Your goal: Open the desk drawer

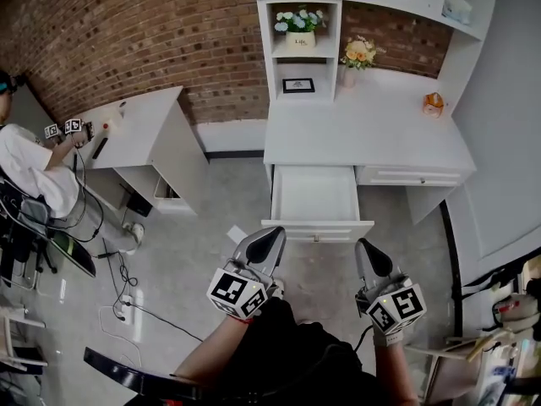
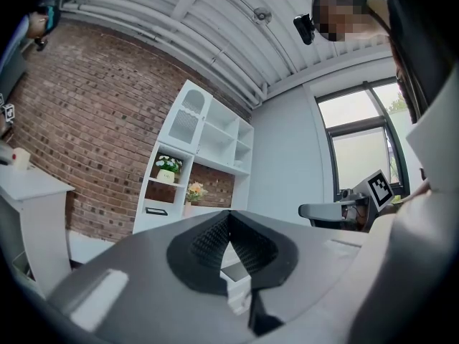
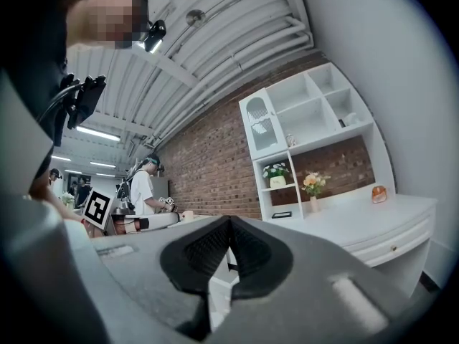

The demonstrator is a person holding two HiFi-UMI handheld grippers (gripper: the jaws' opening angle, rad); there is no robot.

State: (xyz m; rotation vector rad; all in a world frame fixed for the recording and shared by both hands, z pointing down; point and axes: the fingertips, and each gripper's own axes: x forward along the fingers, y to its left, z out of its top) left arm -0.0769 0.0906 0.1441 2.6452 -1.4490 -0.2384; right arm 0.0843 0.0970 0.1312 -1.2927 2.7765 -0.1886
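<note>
Head view: the drawer [image 1: 313, 194] is standing well out of the white desk [image 1: 372, 134], its interior bare. The left gripper [image 1: 269, 235] and right gripper [image 1: 366, 248] are hovering just short of its front panel, touching nothing.

Left gripper view: jaw tips are meeting, gripping nothing.

Right gripper view: same, tips together, empty.

Risk (judgement): an extra pull is probably running the drawer off its runners, and a step forward is knocking the panel.
</note>
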